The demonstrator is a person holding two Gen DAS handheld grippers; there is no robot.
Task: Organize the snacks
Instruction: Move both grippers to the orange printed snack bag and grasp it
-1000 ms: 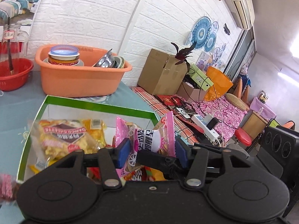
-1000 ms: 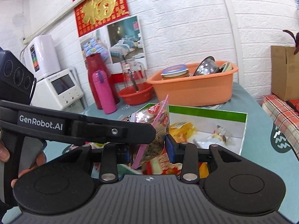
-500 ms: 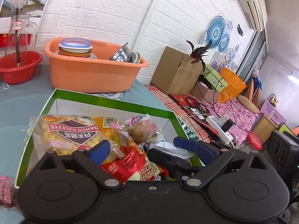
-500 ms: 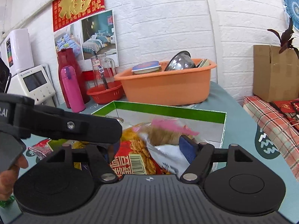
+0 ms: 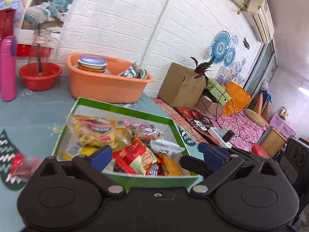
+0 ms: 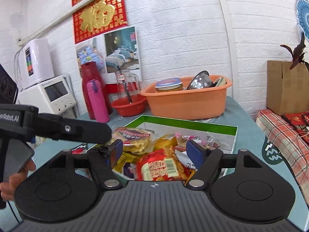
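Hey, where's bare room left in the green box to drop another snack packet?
The green box is bare along its far wall, beyond the pink packets. Its near half is crowded around the red packet.

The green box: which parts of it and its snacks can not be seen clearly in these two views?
- Green box, near wall: both views, covered by the gripper bodies.
- Box floor: hidden under piled snacks.
- Red packet on the table, left wrist view: blurred, label unreadable.
- White packet: print too small.
- Red cracker pack, right wrist view: lower edge cut off.
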